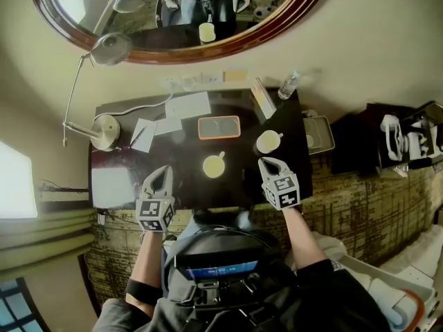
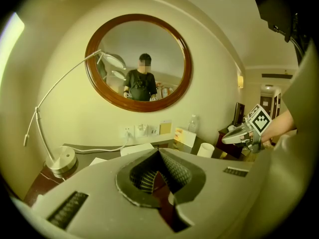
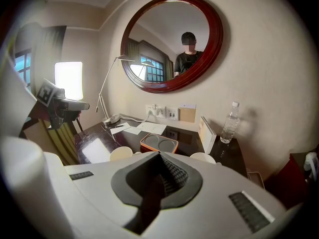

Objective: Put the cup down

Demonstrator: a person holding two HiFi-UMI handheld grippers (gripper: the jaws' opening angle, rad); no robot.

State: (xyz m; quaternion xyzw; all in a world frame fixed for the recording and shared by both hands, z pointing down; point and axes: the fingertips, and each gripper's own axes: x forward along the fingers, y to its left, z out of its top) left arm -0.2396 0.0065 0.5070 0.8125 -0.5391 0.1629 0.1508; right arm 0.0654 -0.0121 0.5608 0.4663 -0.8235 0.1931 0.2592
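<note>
Flanking the cup (image 1: 214, 166), left tool (image 1: 163, 172) and right tool (image 1: 270, 162) hover near desk (image 1: 187, 194) edge.

Warm, rather dim indoor light; a window (image 1: 17, 178) at the left edge of the head view is blown out to white and lays a pale glare patch on the dark, glossy desk (image 1: 183, 154). The 2 gripper views show strong fisheye bending and black vignetted corners, with the left gripper (image 2: 159, 156) and right gripper (image 3: 160, 158) soft and out of focus in the near foreground.
</note>
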